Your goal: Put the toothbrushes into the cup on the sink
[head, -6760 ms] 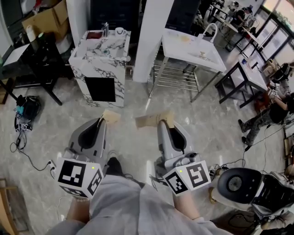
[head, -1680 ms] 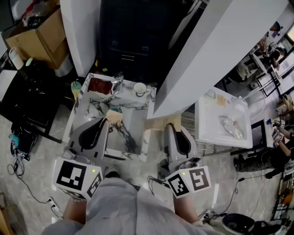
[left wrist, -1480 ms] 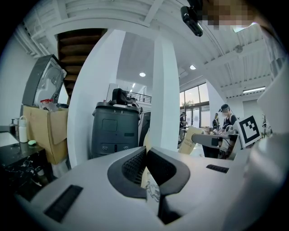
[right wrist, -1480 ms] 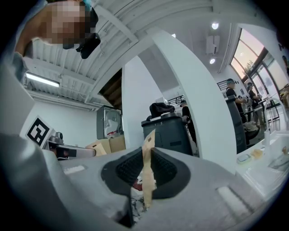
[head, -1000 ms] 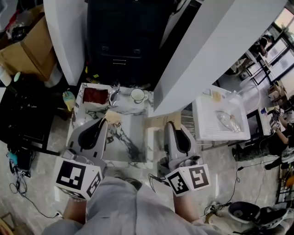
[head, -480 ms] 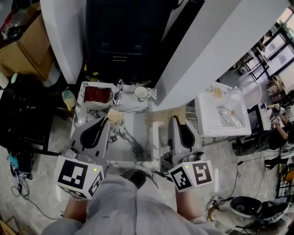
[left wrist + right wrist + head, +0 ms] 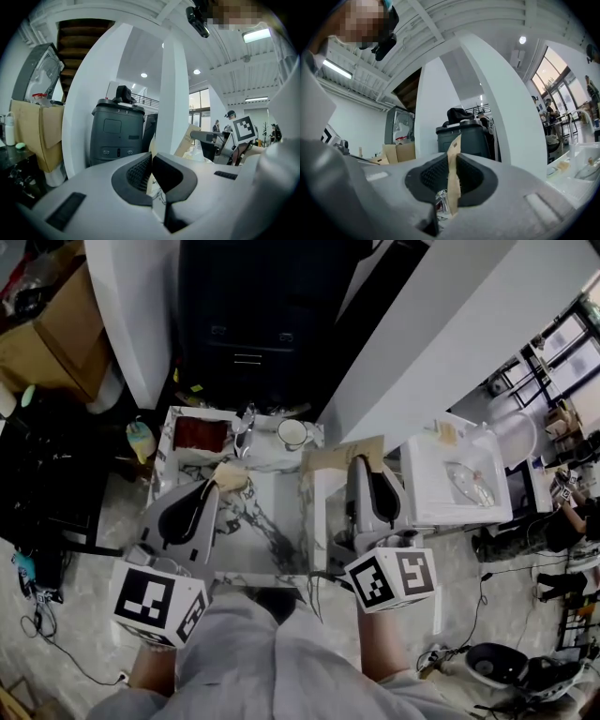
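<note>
The marble sink unit [image 7: 272,521] stands right below me in the head view, with a white cup [image 7: 293,433] at its back edge beside a chrome tap [image 7: 246,423]. My left gripper [image 7: 223,486] hangs over the sink's left half, shut on a small flat tan pack [image 7: 232,475]. My right gripper [image 7: 361,463] is over the sink's right edge, shut on a larger tan cardboard pack [image 7: 339,457]. In the left gripper view the pack [image 7: 150,151] shows as a thin strip between the pads. The right gripper view shows its pack [image 7: 453,176] standing upright between the pads.
A dark red tray [image 7: 199,433] sits at the sink's back left, with a yellow-green bottle [image 7: 141,439] just beyond it. A black cabinet [image 7: 248,324] stands behind between white pillars. A white table [image 7: 459,479] is to the right, a cardboard box [image 7: 47,324] to the left.
The sink has come closer beneath me over the earlier frames. My right gripper has moved right and forward over the sink's right edge. Both grippers still hold their packs.
</note>
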A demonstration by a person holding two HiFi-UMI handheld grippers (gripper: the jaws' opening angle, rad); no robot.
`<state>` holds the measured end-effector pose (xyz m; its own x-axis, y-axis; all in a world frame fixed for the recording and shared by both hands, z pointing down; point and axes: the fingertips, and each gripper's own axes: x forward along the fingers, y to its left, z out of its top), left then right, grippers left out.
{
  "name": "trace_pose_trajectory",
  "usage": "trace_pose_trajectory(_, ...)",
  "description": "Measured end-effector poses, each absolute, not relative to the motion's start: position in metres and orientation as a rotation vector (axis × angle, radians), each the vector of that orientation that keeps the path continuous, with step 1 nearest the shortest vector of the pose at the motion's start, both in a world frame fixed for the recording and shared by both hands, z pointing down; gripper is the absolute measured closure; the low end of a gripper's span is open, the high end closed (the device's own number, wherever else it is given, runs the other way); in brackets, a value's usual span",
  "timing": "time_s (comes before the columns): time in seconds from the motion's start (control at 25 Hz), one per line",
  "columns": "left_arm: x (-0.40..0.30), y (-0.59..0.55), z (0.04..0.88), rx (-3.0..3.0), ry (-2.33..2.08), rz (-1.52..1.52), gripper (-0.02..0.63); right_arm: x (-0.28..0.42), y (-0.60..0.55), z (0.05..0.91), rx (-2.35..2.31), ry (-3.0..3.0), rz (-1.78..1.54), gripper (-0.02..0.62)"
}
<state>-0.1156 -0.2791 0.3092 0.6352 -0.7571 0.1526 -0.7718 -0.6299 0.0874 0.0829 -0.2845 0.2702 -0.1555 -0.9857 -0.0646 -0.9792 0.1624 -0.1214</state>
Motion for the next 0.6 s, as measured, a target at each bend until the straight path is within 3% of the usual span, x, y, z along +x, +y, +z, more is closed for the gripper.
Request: trace_pose_trajectory(0.6,-0.134,-0.295,0.312,2.557,-1.478,0.159,0.601,0.102,-0.364,0.293,-1.889,2.390,-0.127,0.552)
